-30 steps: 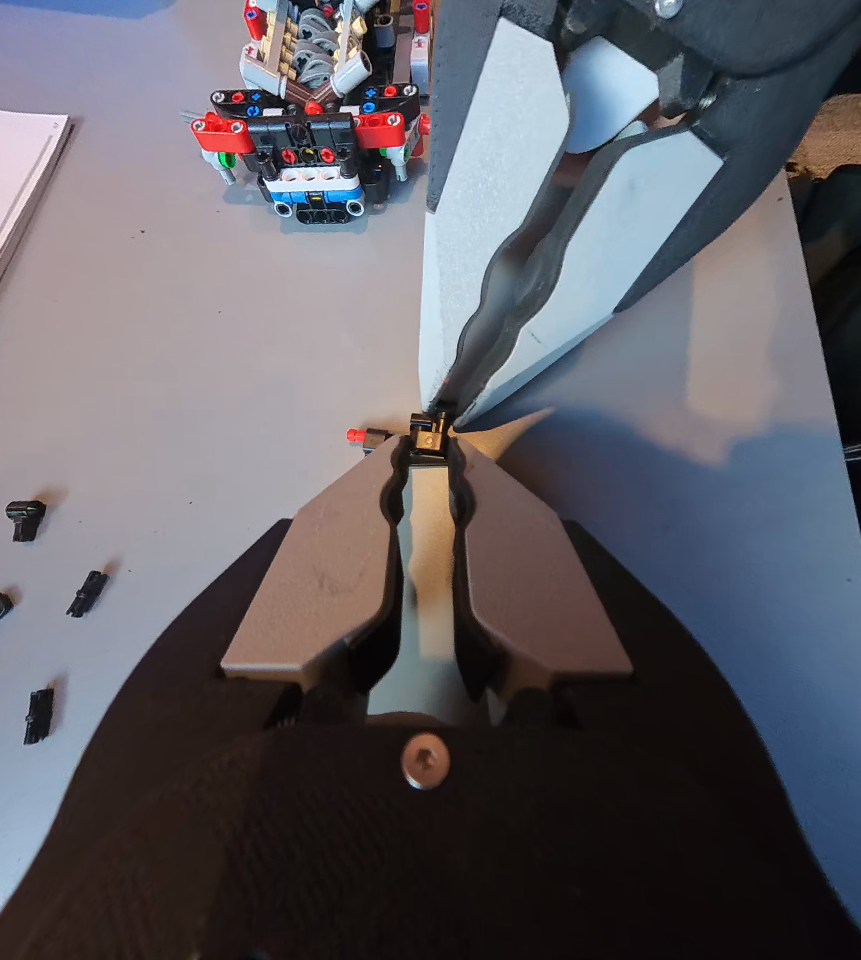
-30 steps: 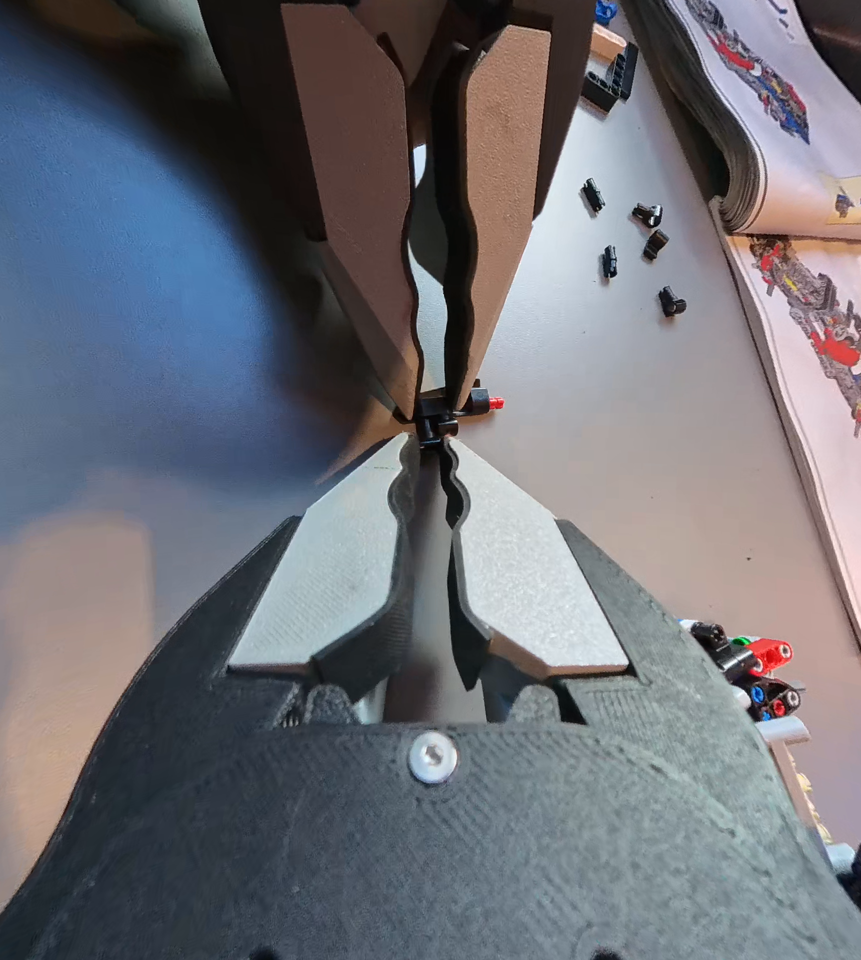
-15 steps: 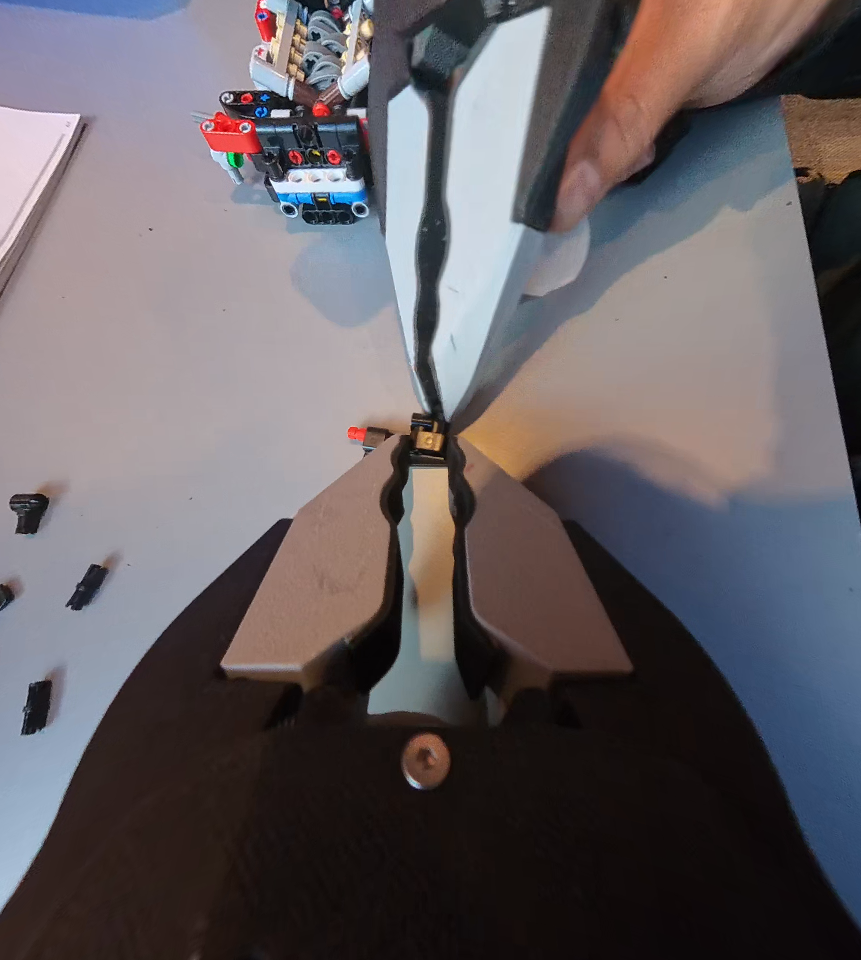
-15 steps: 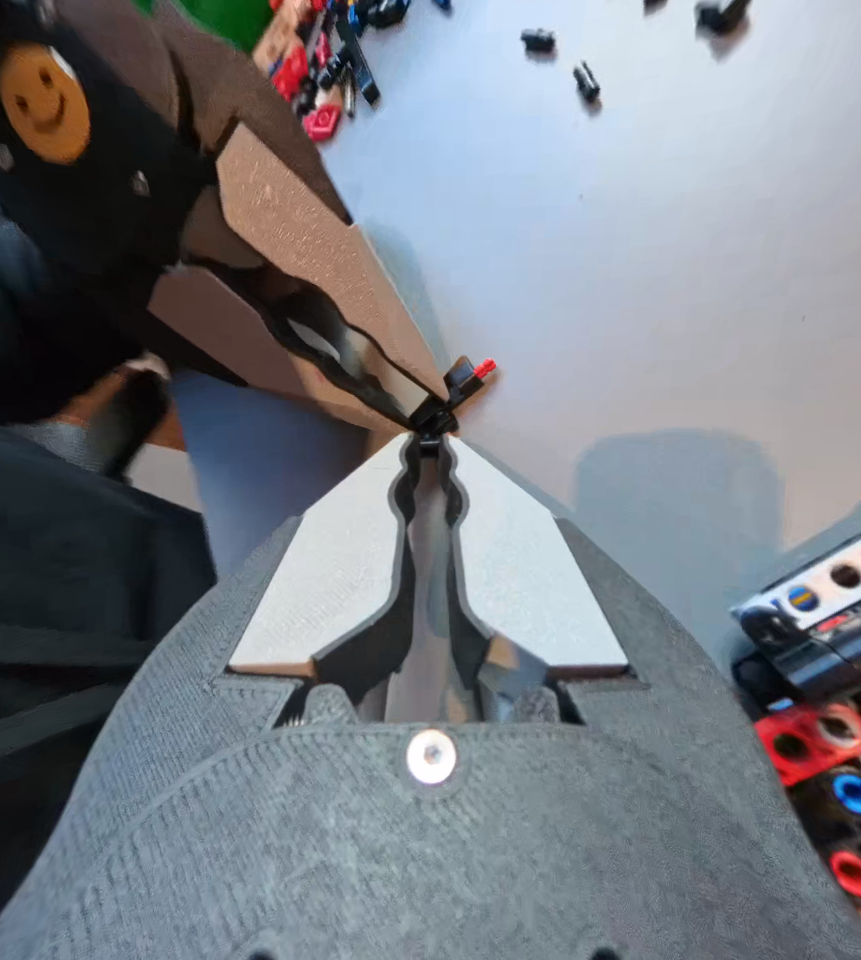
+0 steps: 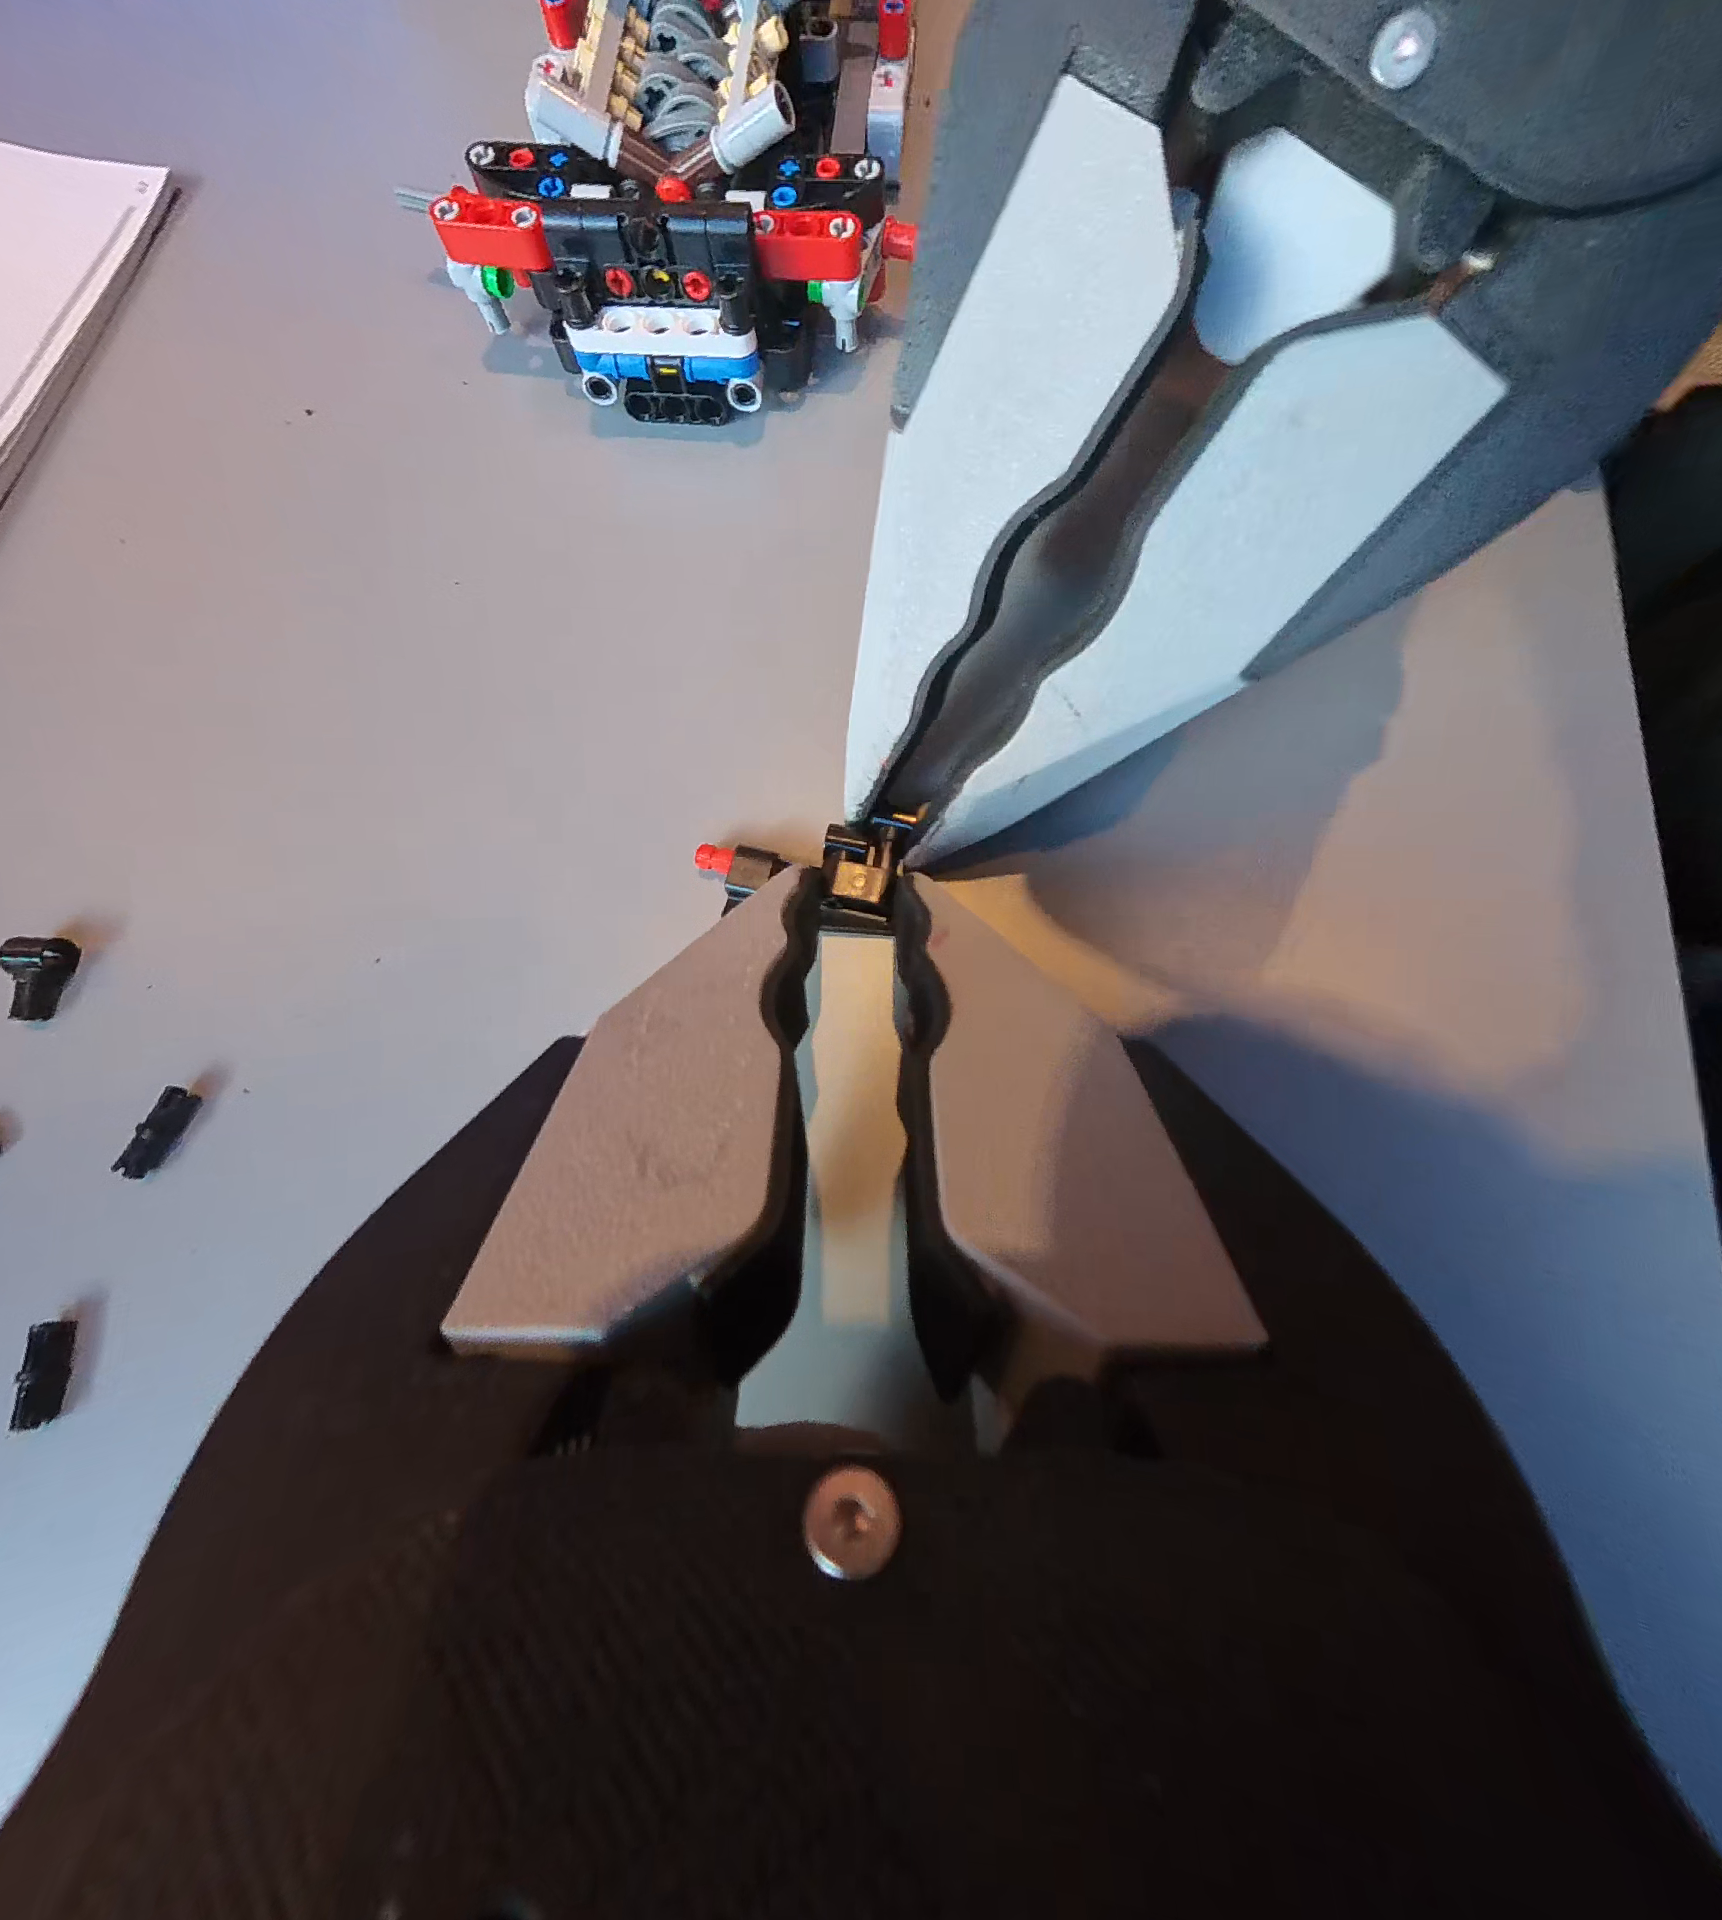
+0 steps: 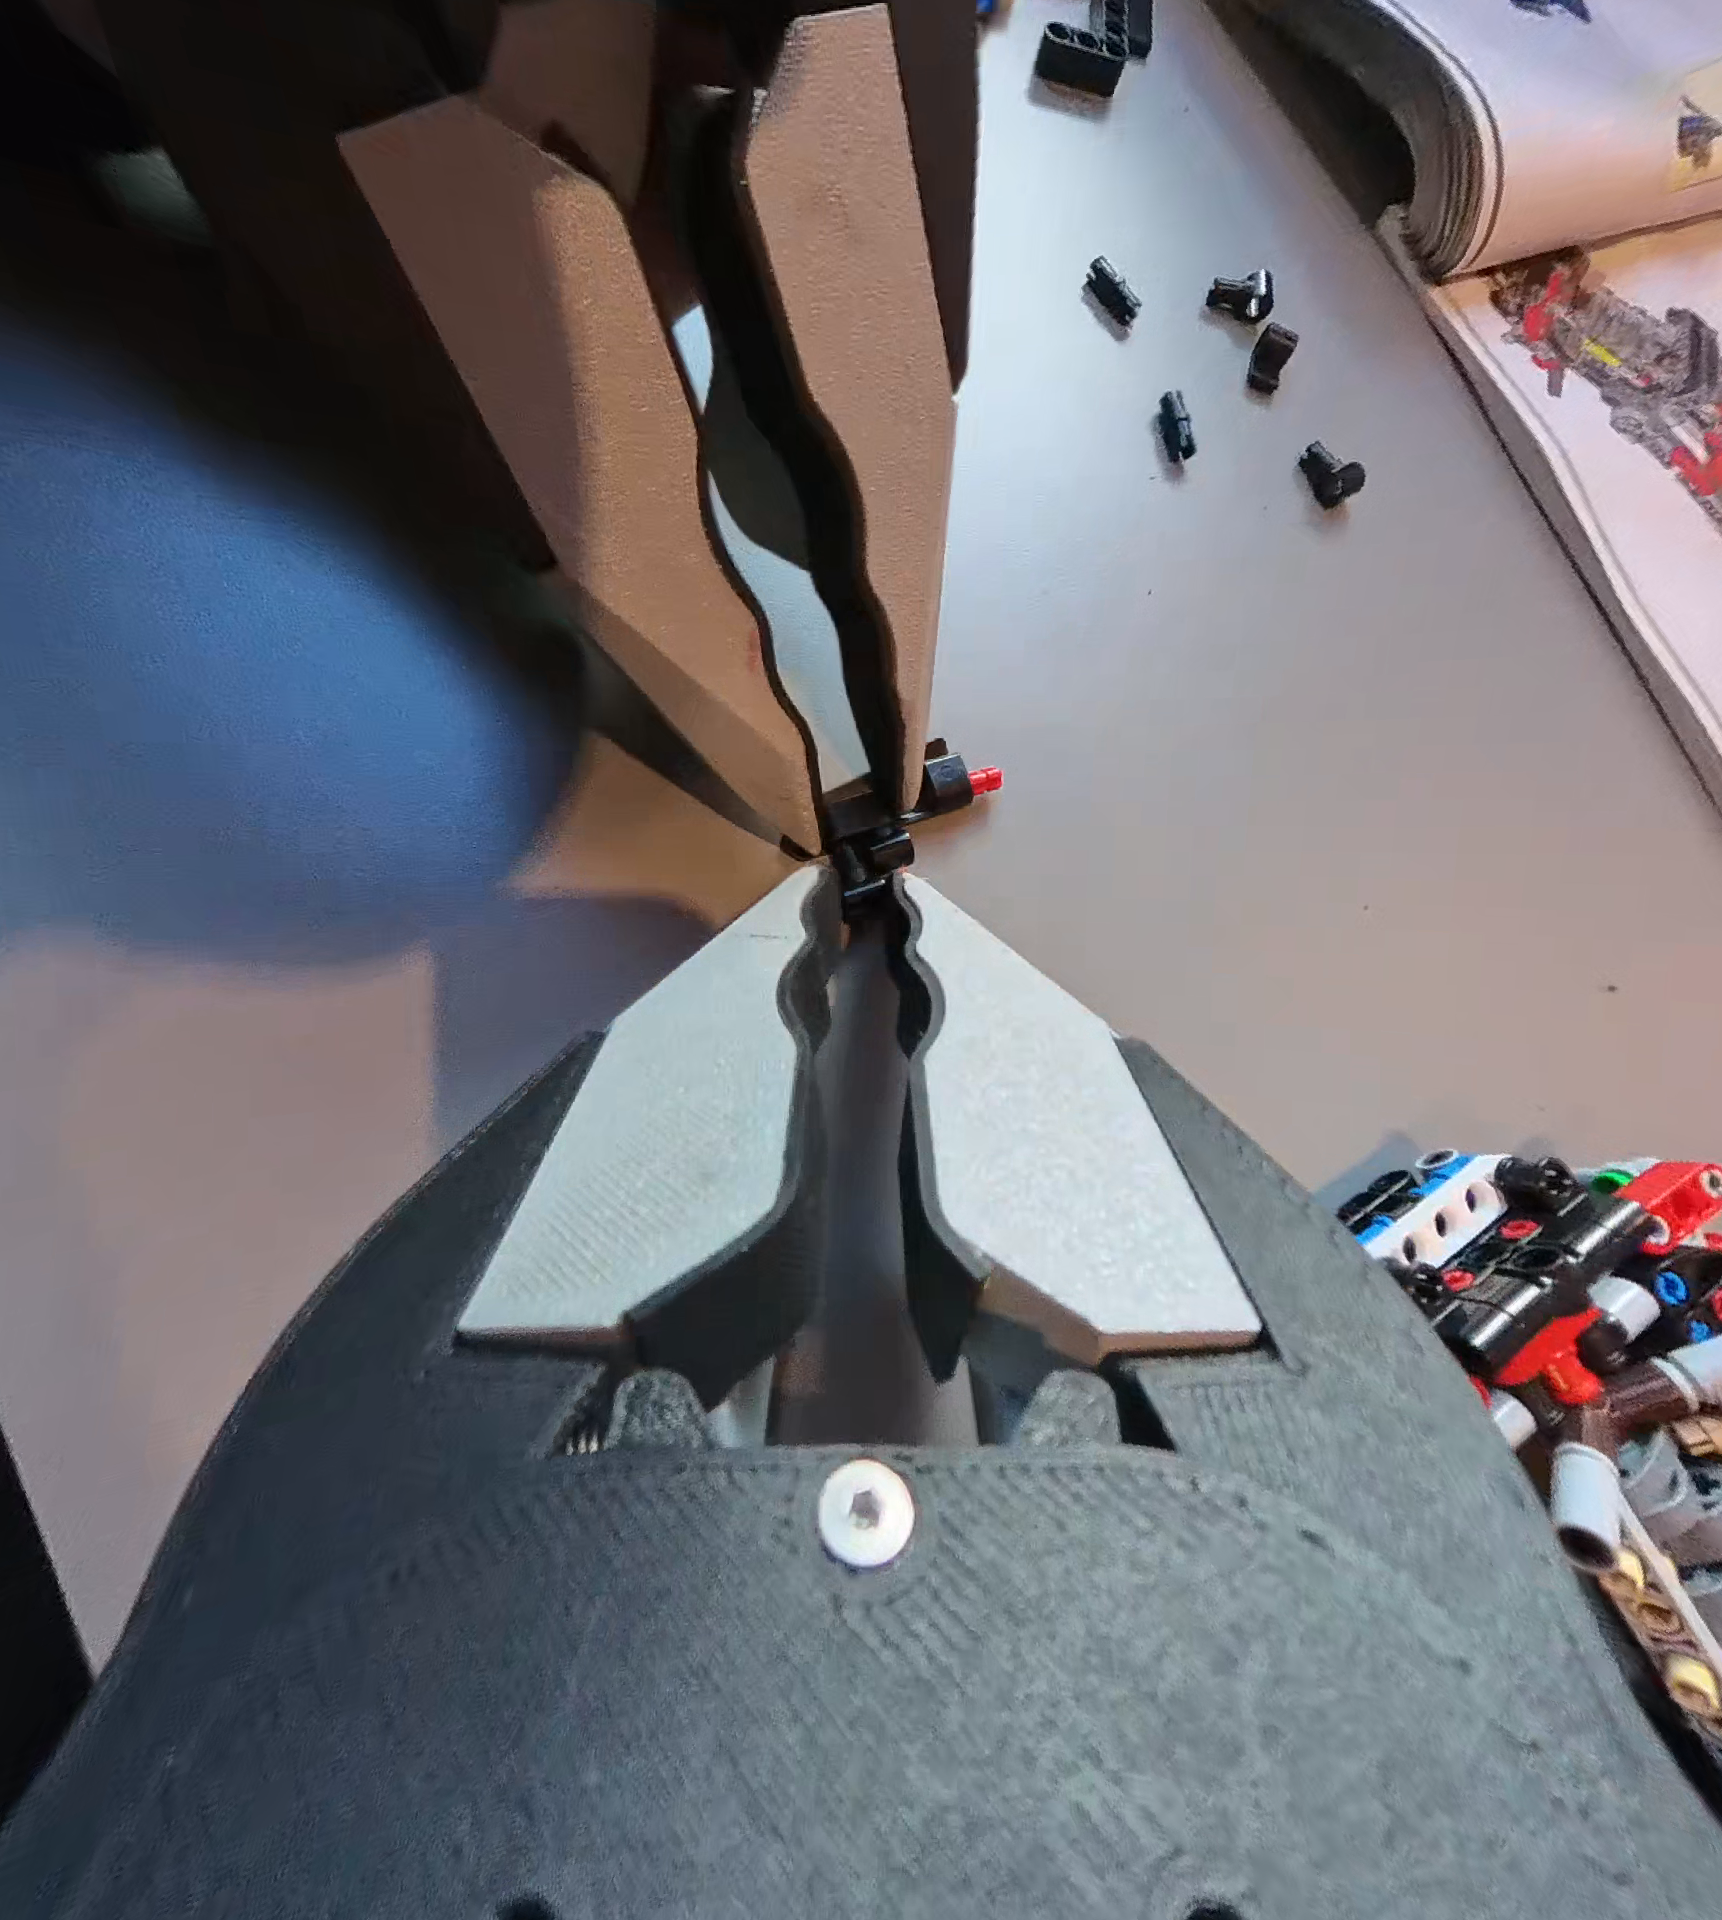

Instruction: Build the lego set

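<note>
My left gripper (image 5: 855, 896) is shut on a small black connector (image 5: 859, 878) with a red-tipped pin (image 5: 711, 857) sticking out to its left, just above the grey table (image 5: 421, 675). My right gripper (image 6: 862, 891) is shut on a small black pin (image 6: 867, 868) whose end meets that connector (image 6: 872, 826). The two grippers stand tip to tip. In the left wrist view the right gripper (image 5: 893, 826) comes in from the upper right. In the right wrist view the left gripper (image 6: 862, 816) comes in from above, with the red pin (image 6: 982, 779) to the right. The joint itself is mostly hidden by the fingertips.
The part-built Lego model (image 5: 665, 239) stands at the far side of the table, at the lower right in the right wrist view (image 6: 1584, 1278). Several loose black pins and connectors (image 5: 36, 971) (image 6: 1241, 296) lie nearby. An open instruction booklet (image 6: 1667, 312) lies beyond them. The table edge runs along the right (image 5: 1657, 935). My left and right fingertips are right by each other.
The right gripper rolled about its axis half a second ago and has rolled back to its earlier orientation. The left gripper and its connector stayed put, tips still touching.
</note>
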Motion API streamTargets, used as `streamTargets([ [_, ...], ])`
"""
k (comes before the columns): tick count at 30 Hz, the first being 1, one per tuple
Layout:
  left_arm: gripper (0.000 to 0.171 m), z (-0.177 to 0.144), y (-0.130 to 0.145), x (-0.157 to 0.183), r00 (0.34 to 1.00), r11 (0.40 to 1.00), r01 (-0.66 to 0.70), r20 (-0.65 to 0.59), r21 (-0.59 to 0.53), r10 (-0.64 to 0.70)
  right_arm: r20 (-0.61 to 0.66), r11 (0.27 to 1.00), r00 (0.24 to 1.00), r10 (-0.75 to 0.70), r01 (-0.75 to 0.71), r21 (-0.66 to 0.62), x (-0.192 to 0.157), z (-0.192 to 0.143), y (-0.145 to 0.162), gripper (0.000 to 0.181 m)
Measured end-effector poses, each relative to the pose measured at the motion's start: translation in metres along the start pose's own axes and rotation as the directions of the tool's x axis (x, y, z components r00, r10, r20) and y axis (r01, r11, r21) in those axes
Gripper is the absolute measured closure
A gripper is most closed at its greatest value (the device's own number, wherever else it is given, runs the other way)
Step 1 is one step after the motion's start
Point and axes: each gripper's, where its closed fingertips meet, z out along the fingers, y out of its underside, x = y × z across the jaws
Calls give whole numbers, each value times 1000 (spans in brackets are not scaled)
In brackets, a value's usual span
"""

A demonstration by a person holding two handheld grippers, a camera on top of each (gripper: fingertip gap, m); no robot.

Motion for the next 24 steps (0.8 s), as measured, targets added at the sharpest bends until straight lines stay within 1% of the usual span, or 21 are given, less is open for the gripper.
streamTargets([
  [3,160,1,-1,1,1000,1000,-21,17,1,21,44,998,998,49,-51,35,0,-4,-4,175],
  [5,160,0,0,1,1000,1000,-14,21,1,14,52,996,997,61,-64,55,1,-5,-7,170],
  [8,160,0,0,1,1000,1000,-12,19,2,12,49,998,997,62,-62,13,1,-2,-1,170],
  [9,160,0,0,1,1000,1000,-12,20,2,12,44,998,997,56,-56,-2,1,-1,1,170],
  [12,160,0,0,1,1000,1000,-11,21,2,11,21,999,999,48,-48,9,2,-5,1,169],
  [16,160,0,0,1,1000,1000,-7,18,2,7,-2,996,996,89,-89,-1,3,-14,8,166],
  [19,160,0,0,1,1000,1000,-9,20,2,9,-18,995,995,97,-97,-1,2,-15,6,167],
  [21,160,0,0,1,1000,1000,-8,23,2,8,-49,997,996,77,-78,-18,3,-12,6,169],
  [24,160,0,0,0,1000,1000,-11,29,1,11,-68,999,997,41,-43,-23,4,-7,8,180],
])
